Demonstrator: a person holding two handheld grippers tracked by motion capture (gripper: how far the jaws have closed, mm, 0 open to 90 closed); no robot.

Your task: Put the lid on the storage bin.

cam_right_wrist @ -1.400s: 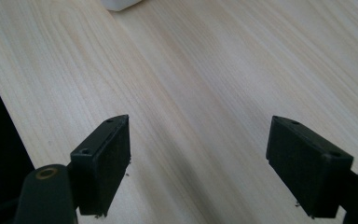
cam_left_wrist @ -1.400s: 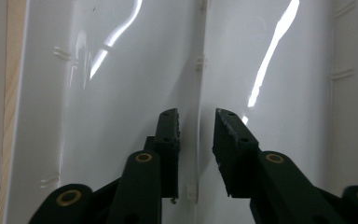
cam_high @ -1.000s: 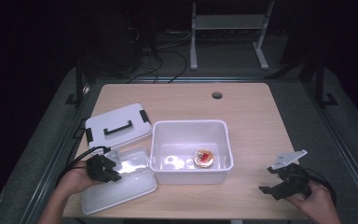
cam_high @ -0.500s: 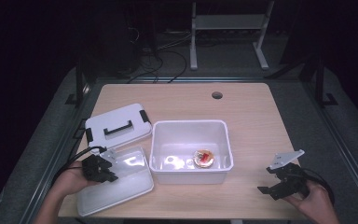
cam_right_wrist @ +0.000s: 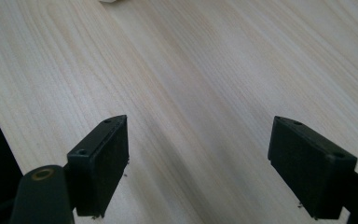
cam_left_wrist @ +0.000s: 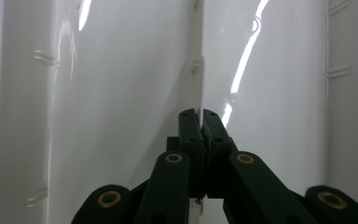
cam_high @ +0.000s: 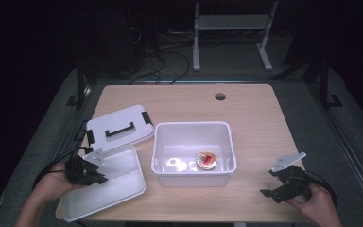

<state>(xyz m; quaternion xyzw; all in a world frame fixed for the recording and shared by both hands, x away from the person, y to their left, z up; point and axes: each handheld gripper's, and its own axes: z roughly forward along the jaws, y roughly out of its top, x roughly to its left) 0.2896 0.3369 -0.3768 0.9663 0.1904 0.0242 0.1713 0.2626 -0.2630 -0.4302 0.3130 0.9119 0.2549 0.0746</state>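
Observation:
My left gripper [cam_high: 86,171] is shut on the rim of a flat translucent white lid [cam_high: 108,184] at the table's front left. In the left gripper view the jaws [cam_left_wrist: 200,122] pinch the lid's thin edge [cam_left_wrist: 198,56], and the lid's glossy surface [cam_left_wrist: 121,93] spreads to both sides. A white open bin [cam_high: 191,125] stands mid-table with a small round red and yellow item [cam_high: 206,160] in it. My right gripper [cam_high: 272,184] rests open at the front right; in its own view the right gripper [cam_right_wrist: 198,154] has only bare wood between its jaws.
A second white lid with a black handle and black latches [cam_high: 118,127] lies behind the held lid, left of the bin. The wooden table [cam_high: 255,123] has a round cable hole [cam_high: 220,96] at the back. Dark floor, cables and a metal stand lie beyond.
My left gripper has moved left and up a little, and the translucent lid has come with it, away from the bin. The right gripper has stayed put.

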